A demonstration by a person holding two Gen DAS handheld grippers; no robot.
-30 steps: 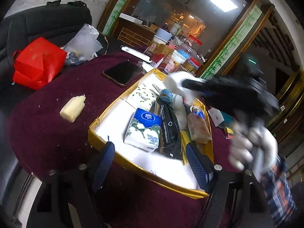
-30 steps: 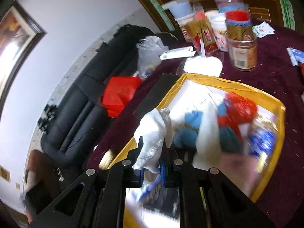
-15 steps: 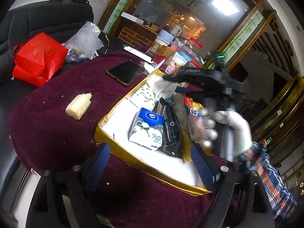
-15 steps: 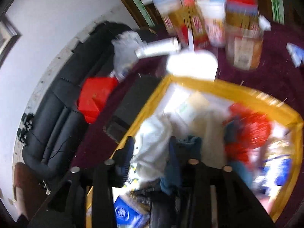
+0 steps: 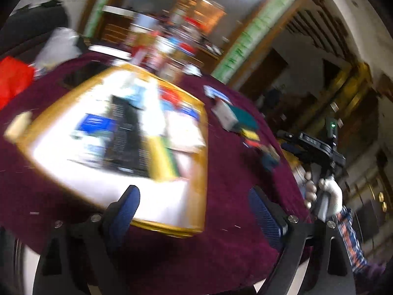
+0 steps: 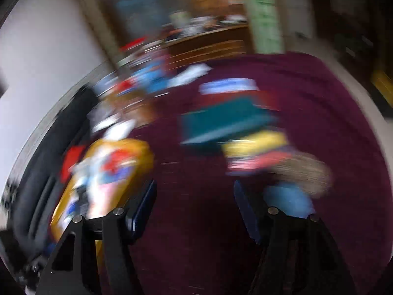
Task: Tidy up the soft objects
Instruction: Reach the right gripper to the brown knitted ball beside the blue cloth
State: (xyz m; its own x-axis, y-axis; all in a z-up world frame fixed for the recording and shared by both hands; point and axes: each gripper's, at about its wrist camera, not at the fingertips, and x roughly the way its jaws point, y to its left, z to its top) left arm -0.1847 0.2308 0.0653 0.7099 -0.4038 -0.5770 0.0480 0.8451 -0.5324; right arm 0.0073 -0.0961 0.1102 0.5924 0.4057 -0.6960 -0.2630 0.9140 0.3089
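Both views are motion-blurred. Left gripper point(image 5: 194, 211): blue-padded fingers point(image 5: 127, 204) stand wide apart and are opening further, nothing between them; only the maroon tablecloth point(image 5: 221, 245) and the near corner of the gold-rimmed tray point(image 5: 169, 228) lie in the gap. Just ahead of the left finger, the tray holds the sorted soft items, smeared by blur: a blue-and-white tissue pack point(image 5: 92, 129), a black pouch point(image 5: 125, 132) beside it, pale and red pieces farther back. Ahead and right of the right finger, a loose pile sits on the cloth outside the tray: a teal item point(image 5: 243, 120), a grey-white block point(image 5: 224, 118), a yellow piece point(image 5: 250, 136). Far right, a gloved hand point(image 5: 329, 196) holds the other gripper's handle. Right gripper point(image 6: 194, 204): jaws about half apart and opening, empty; bare tablecloth between them. The tray point(image 6: 145, 152) lies left of its left finger; a light-blue soft item point(image 6: 287, 199) lies just right of its right finger, with tan point(image 6: 307, 172), yellow point(image 6: 255, 142) and teal point(image 6: 226, 120) items beyond it. Jars and boxes point(image 6: 147, 78) farthest back, too blurred to identify.
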